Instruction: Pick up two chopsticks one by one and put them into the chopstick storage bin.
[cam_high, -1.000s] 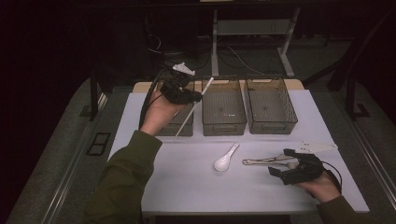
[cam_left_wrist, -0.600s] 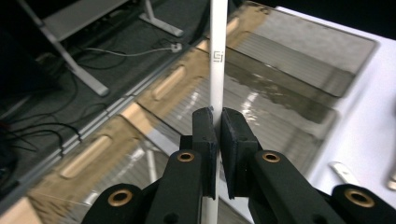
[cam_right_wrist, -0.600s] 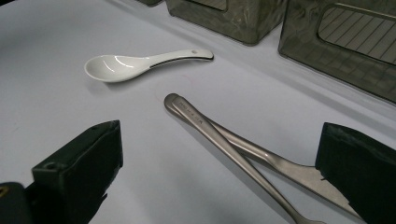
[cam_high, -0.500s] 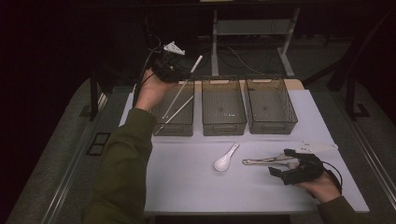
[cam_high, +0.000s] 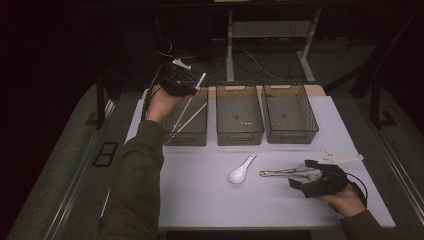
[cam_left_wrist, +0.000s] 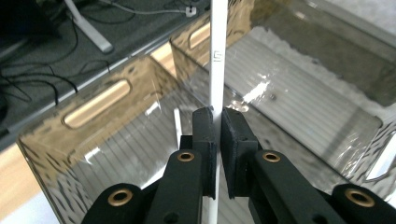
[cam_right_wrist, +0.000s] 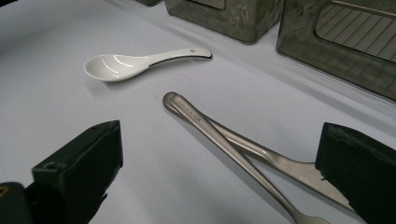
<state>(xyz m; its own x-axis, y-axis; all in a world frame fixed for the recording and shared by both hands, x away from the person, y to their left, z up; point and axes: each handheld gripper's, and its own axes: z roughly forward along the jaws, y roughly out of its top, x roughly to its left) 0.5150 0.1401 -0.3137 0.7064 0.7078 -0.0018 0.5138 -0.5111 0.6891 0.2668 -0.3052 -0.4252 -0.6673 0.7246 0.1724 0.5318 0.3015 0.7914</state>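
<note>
My left gripper (cam_high: 189, 89) hovers over the far end of the left smoky bin (cam_high: 200, 139), shut on a white chopstick (cam_high: 184, 111) that slants down into the bin. In the left gripper view the jaws (cam_left_wrist: 218, 126) pinch that chopstick (cam_left_wrist: 216, 56) upright above the bin floor (cam_left_wrist: 299, 98). A second chopstick (cam_high: 196, 114) lies inside the same bin. My right gripper (cam_high: 304, 184) rests open near the table's front right, its jaws (cam_right_wrist: 222, 140) wide on either side of two crossed metal utensils (cam_right_wrist: 210, 123). A white ceramic spoon (cam_high: 241, 170) lies left of them.
Three smoky bins stand in a row at the back of the white table (cam_high: 210, 200); the middle bin (cam_high: 240, 135) and the right bin (cam_high: 292, 135) hold nothing I can see. Cables and table legs lie on the dark floor beyond.
The left hand has carried the chopstick away from me to the far end of the left bin, then sunk a little. The right gripper has kept still.
</note>
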